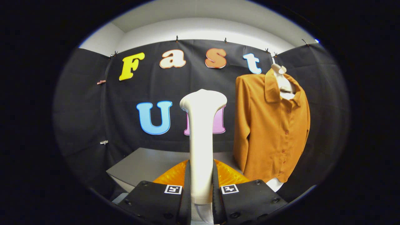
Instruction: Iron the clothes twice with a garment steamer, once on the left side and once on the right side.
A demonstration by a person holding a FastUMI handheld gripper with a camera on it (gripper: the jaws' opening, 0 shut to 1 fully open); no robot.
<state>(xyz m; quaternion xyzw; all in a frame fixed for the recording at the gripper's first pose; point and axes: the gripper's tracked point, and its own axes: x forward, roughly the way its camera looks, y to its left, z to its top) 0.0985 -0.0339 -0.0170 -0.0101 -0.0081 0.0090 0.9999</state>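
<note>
The gripper (201, 187) holds the garment steamer (201, 137) by its handle, both fingers pressed on it, while the shirt (272, 125) hangs on its hanger beyond and to the right, apparently untouched, so both passes probably remain.

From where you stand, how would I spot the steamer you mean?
Start at the brown button-up shirt hanging against the black cloth wall, then look beside it, toward the tool. The cream plastic garment steamer stands upright, clamped between the tool's fingers. Its flared, rounded head sets it apart.
</note>
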